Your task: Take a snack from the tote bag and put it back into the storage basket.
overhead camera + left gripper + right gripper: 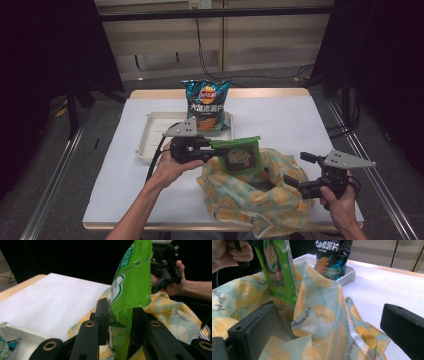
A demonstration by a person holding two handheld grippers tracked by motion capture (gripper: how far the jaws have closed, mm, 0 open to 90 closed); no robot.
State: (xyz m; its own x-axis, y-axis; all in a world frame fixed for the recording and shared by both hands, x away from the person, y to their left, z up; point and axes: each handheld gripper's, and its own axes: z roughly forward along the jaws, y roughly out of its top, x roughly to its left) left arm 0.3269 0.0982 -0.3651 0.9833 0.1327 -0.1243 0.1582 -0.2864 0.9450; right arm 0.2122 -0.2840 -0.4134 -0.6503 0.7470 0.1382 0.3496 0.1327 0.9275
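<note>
Left gripper (212, 146) pinches a green crinkly snack packet (241, 156) above the lemon-print fabric bag (260, 197); right gripper (296, 169) stands spread wide.

place: lab recording bay | signs: black curtains (45, 60) – metal floor rails (55, 175) – loose cables (210, 60)

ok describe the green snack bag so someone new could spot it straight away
On the white-covered table, find the lemon-print cloth bag near the front edge. Just above its opening hangs the green snack bag, pinched by the left tool. Unlike the blue chip bag standing in the tray, it is bright green and held aloft.
</note>
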